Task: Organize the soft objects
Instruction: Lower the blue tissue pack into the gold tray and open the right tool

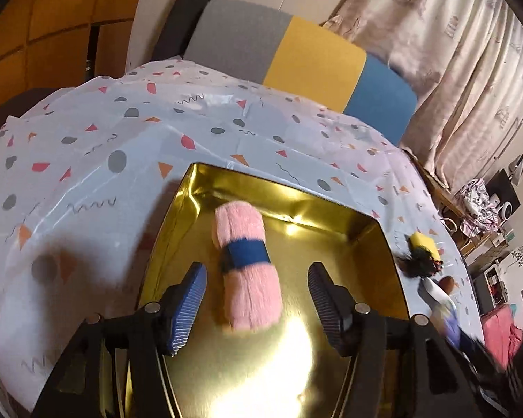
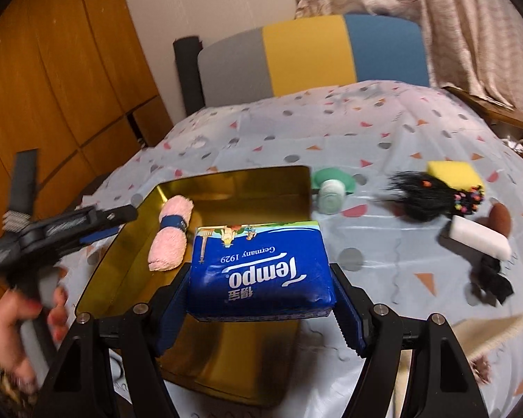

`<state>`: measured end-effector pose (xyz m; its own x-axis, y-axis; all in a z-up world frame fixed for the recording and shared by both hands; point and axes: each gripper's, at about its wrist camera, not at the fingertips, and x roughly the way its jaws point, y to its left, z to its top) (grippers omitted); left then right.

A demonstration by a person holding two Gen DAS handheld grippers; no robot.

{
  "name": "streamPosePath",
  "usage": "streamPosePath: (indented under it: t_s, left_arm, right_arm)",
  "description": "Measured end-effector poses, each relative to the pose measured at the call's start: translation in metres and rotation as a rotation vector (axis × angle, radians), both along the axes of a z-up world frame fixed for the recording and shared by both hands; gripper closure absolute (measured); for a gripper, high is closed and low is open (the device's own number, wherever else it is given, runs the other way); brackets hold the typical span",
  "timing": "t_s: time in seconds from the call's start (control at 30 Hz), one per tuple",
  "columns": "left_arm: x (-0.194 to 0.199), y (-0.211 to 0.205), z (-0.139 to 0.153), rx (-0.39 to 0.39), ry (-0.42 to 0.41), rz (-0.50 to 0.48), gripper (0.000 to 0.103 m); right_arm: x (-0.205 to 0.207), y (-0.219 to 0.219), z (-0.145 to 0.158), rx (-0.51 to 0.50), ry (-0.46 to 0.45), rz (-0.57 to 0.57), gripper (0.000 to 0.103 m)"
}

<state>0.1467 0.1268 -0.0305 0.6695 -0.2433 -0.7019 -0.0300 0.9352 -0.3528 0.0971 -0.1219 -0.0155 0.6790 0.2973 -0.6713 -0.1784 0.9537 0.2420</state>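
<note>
A pink rolled towel with a blue band [image 1: 245,268] lies inside the gold tin tray [image 1: 366,244]. My left gripper [image 1: 258,299] is open just above the tray, its fingers apart on either side of the towel and not touching it. My right gripper [image 2: 261,310] is shut on a blue Tempo tissue pack [image 2: 261,271] and holds it above the tray [image 2: 226,188]. The towel [image 2: 169,237] and the left gripper [image 2: 97,223] also show in the right wrist view.
To the right of the tray on the patterned tablecloth [image 2: 366,132] lie a green roll [image 2: 331,195], a yellow sponge [image 2: 453,172], a black fuzzy item [image 2: 422,198], a white block [image 2: 481,238] and a beige cloth [image 2: 488,331]. A striped chair back [image 2: 310,52] stands behind the table.
</note>
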Motion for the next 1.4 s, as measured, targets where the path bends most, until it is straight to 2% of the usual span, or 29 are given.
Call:
streamPosePath:
  t_s: [0.23,0.5,0.73,0.87,1.0,1.1,1.2,1.4]
  left_arm:
    - [-0.038,0.005,-0.004,-0.011,-0.024,0.08,0.042]
    - [-0.045,0.005,-0.009,-0.003,-0.004,0.07,0.042]
    - [-0.047,0.004,-0.015,-0.018,0.017,0.069,0.042]
    - [-0.048,0.002,-0.017,-0.02,0.022,0.067,0.042]
    - [-0.05,-0.002,-0.018,-0.04,0.018,0.044,0.042]
    - [-0.054,-0.008,-0.015,-0.075,-0.014,0.0,0.042]
    - [-0.058,-0.02,-0.01,-0.067,-0.042,-0.047,0.042]
    - [-0.07,-0.057,-0.002,-0.057,-0.093,-0.189,0.042]
  right_arm:
    - [0.048,0.033,-0.016,-0.038,0.106,0.06,0.029]
    - [0.098,0.076,-0.03,-0.132,0.147,0.108,0.028]
    - [0.142,0.093,-0.043,-0.101,0.193,0.06,0.028]
    - [0.153,0.094,-0.043,-0.049,0.181,0.037,0.011]
    - [0.143,0.083,-0.03,0.009,0.166,0.025,0.011]
    - [0.117,0.062,-0.003,0.028,0.079,0.016,0.011]
    - [0.088,0.038,0.023,0.012,-0.018,-0.002,0.01]
    - [0.018,-0.042,0.061,-0.039,-0.172,-0.147,0.007]
